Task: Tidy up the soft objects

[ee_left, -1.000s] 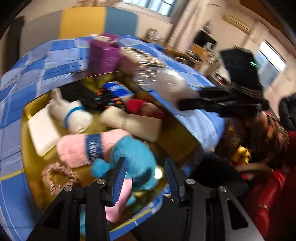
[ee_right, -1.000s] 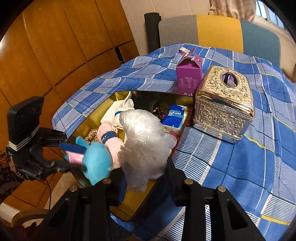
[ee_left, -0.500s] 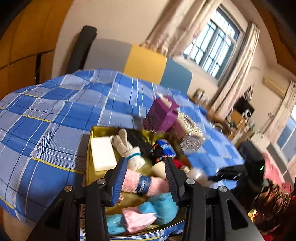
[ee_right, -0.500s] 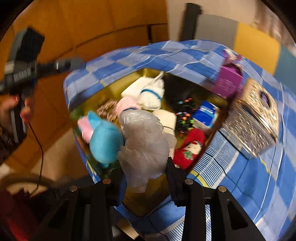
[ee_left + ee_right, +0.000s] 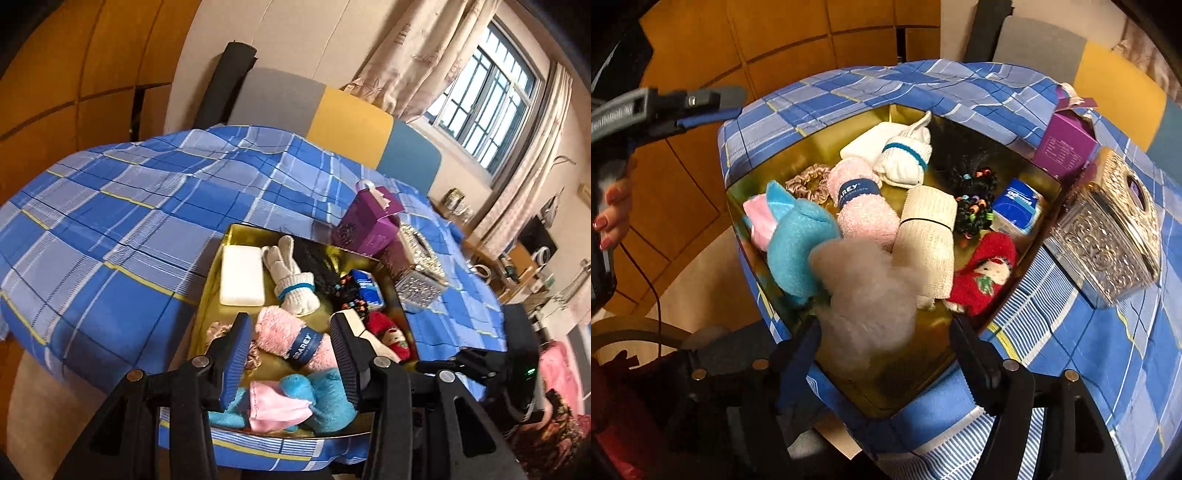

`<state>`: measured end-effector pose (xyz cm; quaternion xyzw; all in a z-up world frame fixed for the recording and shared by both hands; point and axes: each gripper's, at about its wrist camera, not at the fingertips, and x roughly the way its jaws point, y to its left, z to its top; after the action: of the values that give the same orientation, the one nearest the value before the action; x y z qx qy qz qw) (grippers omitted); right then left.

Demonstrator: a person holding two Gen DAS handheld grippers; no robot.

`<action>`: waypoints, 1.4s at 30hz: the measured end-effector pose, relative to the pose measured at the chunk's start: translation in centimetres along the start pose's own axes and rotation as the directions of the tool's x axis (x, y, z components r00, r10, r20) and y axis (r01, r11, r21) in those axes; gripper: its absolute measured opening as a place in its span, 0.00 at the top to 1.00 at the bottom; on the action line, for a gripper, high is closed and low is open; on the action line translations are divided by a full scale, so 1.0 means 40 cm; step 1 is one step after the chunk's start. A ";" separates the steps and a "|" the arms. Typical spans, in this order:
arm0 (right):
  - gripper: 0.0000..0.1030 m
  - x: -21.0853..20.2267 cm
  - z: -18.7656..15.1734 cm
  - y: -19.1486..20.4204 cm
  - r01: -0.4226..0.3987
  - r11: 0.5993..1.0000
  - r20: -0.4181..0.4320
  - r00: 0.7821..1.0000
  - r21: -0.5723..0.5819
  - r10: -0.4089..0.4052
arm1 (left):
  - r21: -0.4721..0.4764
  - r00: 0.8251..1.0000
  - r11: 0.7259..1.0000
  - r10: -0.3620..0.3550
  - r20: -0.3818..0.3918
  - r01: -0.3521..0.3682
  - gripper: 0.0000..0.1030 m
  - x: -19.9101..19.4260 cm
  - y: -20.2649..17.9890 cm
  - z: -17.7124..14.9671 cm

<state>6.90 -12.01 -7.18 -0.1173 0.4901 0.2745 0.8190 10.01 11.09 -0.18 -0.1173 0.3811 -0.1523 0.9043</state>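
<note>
One crumpled plastic bag (image 5: 868, 295), feather-light and slippery, slips free at tray's (image 5: 923, 391) 6 o'clock as my right fingers (image 5: 975, 354) open; left fingers (image 5: 236, 354) half-open, empty.

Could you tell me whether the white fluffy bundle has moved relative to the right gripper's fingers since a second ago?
Yes. The white fluffy bundle has left the opening right gripper and is dropping towards the gold tray.

We note a gold tray (image 5: 768, 162) on a blue plaid cloth with yellow lines (image 5: 110, 206). It holds a turquoise-and-pink plush (image 5: 798, 236), a pink towel roll with a navy band (image 5: 860, 206), a red doll (image 5: 986, 273), and a cream bandage roll (image 5: 927, 240). The carton (image 5: 1063, 147) is purple.
</note>
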 end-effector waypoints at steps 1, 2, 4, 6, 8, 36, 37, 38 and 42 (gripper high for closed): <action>0.28 -0.006 -0.002 -0.002 0.004 1.000 0.010 1.000 0.010 -0.004 | 0.009 1.000 1.000 0.023 0.007 -0.023 0.57 -0.004 -0.007 -0.005; 0.27 -0.014 -0.004 -0.006 0.018 1.000 0.020 1.000 0.026 -0.018 | 0.018 0.999 0.999 0.033 0.012 -0.033 0.57 -0.007 -0.012 -0.009; 0.27 -0.025 -0.001 -0.010 0.031 0.998 0.047 0.998 0.054 -0.034 | 0.045 0.999 0.998 0.048 0.023 -0.049 0.57 -0.011 -0.026 -0.016; 0.27 -0.041 0.001 -0.013 0.031 0.996 0.086 0.996 0.079 -0.038 | 0.062 0.998 0.996 0.057 0.028 -0.059 0.57 -0.017 -0.039 -0.022; 0.27 -0.051 0.005 -0.014 0.053 0.995 0.105 0.992 0.088 -0.062 | 0.063 0.998 0.996 0.059 0.030 -0.060 0.57 -0.023 -0.046 -0.024; 0.00 -0.152 0.072 0.040 0.279 0.870 0.178 0.910 0.407 -0.375 | 0.069 0.962 0.960 0.270 0.033 -0.272 0.56 -0.081 -0.095 -0.047; 0.00 -0.158 0.072 0.039 0.282 0.860 0.176 0.906 0.426 -0.384 | 0.072 0.961 0.958 0.275 0.031 -0.277 0.56 -0.081 -0.098 -0.046; 0.00 -0.166 0.071 0.038 0.290 0.844 0.172 0.900 0.451 -0.401 | 0.076 0.958 0.955 0.284 0.028 -0.285 0.56 -0.081 -0.103 -0.046; 0.00 -0.189 0.060 0.031 0.304 0.807 0.176 0.879 0.507 -0.442 | 0.106 0.954 0.948 0.301 0.006 -0.300 0.56 -0.079 -0.124 -0.046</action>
<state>5.18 -12.41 0.66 0.0281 0.3844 -0.0050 0.9227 5.64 7.47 2.25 -0.0092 0.3903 -0.0334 0.9200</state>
